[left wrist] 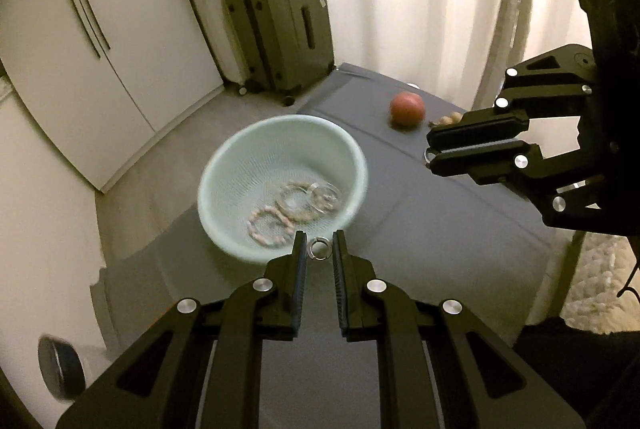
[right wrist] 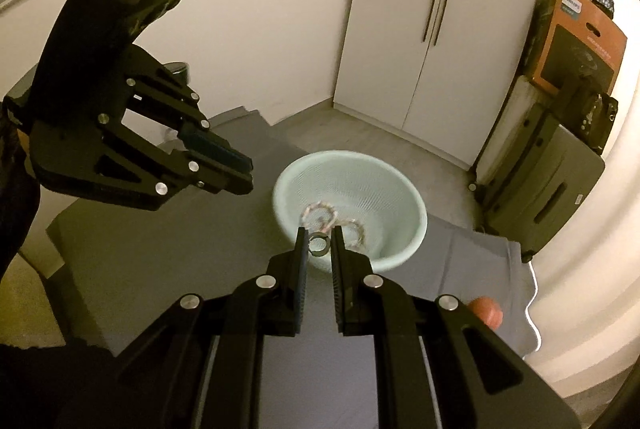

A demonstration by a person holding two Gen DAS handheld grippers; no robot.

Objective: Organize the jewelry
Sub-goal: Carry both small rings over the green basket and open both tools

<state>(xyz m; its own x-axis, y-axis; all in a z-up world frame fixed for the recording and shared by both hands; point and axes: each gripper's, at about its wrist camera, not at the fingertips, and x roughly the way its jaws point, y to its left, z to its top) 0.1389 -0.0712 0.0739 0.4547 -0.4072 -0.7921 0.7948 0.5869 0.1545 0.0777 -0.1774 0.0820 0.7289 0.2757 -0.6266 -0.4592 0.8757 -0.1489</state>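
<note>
A pale green mesh bowl [left wrist: 224, 173] stands on the grey-clothed table and holds several bead bracelets [left wrist: 272, 225]. My left gripper [left wrist: 319, 247] is shut on a small silver ring [left wrist: 319, 247], held at the bowl's near rim. My right gripper [right wrist: 320, 244] is shut on another silver ring [right wrist: 319, 243], just over the bowl [right wrist: 400, 197] and its bracelets [right wrist: 320, 213]. In the left wrist view the right gripper [left wrist: 430, 145] hangs above the table at right. In the right wrist view the left gripper [right wrist: 244, 173] is left of the bowl.
A red apple [left wrist: 407, 108] and a small beaded piece [left wrist: 448, 118] lie at the table's far side. Grey suitcases [left wrist: 280, 29] and a boxed appliance stand on the floor beyond. White wardrobe doors [right wrist: 400, 29] and curtains surround the table.
</note>
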